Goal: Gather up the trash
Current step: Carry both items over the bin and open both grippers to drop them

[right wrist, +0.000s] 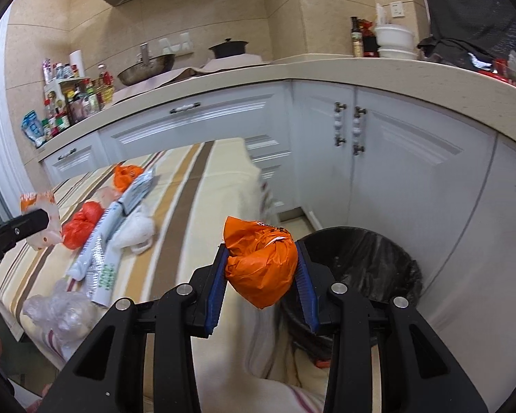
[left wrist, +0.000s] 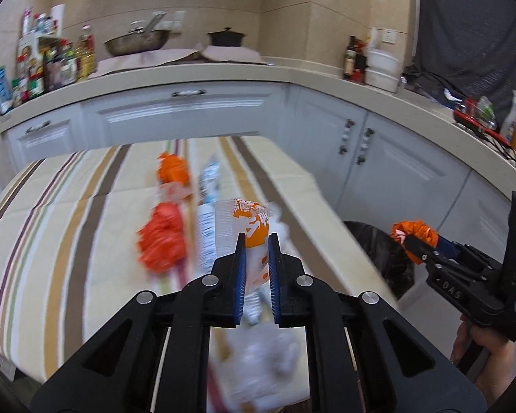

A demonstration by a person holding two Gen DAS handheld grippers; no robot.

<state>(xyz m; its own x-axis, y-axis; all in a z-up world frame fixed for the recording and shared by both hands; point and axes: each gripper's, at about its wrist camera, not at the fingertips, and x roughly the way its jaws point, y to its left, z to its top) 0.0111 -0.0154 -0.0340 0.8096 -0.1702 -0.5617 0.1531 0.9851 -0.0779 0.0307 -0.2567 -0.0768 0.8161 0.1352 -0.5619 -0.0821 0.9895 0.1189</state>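
Note:
My left gripper [left wrist: 256,241] is shut on an orange-and-white snack wrapper [left wrist: 256,230], held above the striped tablecloth [left wrist: 68,206]. That wrapper [right wrist: 39,206] also shows at the left edge of the right wrist view. My right gripper [right wrist: 261,251] is shut on a crumpled orange plastic bag [right wrist: 261,265], near the rim of a black-lined trash bin [right wrist: 368,265]. From the left wrist view the right gripper [left wrist: 409,237] with the orange bag [left wrist: 412,229] hangs over the bin [left wrist: 382,251]. Left on the cloth are a red bag [right wrist: 82,223], another orange bag [right wrist: 125,175], silver wrappers [right wrist: 120,220], white tissue [right wrist: 136,230] and clear plastic [right wrist: 58,309].
White cabinets [right wrist: 412,172] stand close behind the bin. A beige counter [right wrist: 326,65] carries a wok [right wrist: 146,69], a black pot [right wrist: 228,48], bottles [right wrist: 72,103] and white bowls [right wrist: 394,39]. A hand [left wrist: 481,351] grips the right tool's handle.

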